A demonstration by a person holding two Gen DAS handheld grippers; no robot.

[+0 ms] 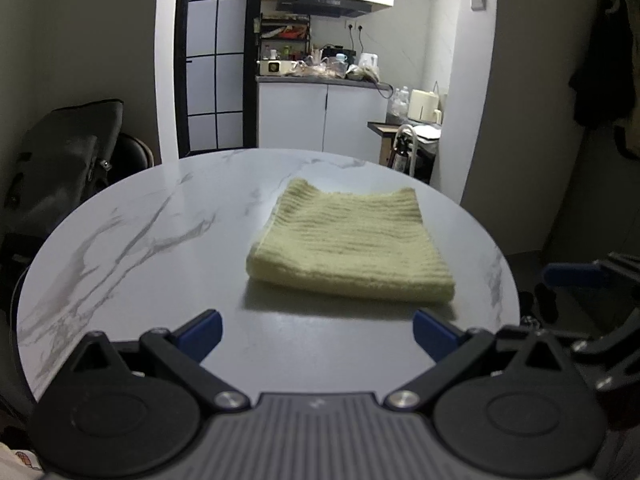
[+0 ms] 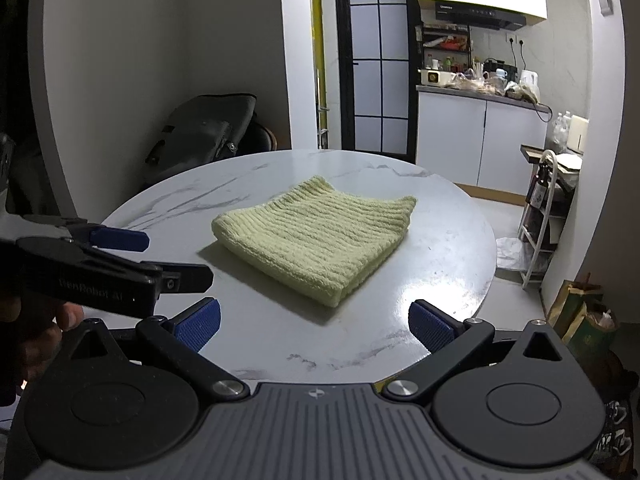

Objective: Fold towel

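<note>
One folded towel (image 1: 350,246) is seen on the round worktop (image 1: 132,240). Two tools are counted: the left tool (image 1: 318,334) and right tool (image 2: 314,326), both spread wide and holding nothing. The towel lies at 12 o'clock, apart from each.

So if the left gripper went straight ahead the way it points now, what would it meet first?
Most likely the folded towel. The left gripper is open above the round table, empty, with the towel's near edge just ahead between its fingers. Height is hard to judge, so it might skim over the top.
</note>
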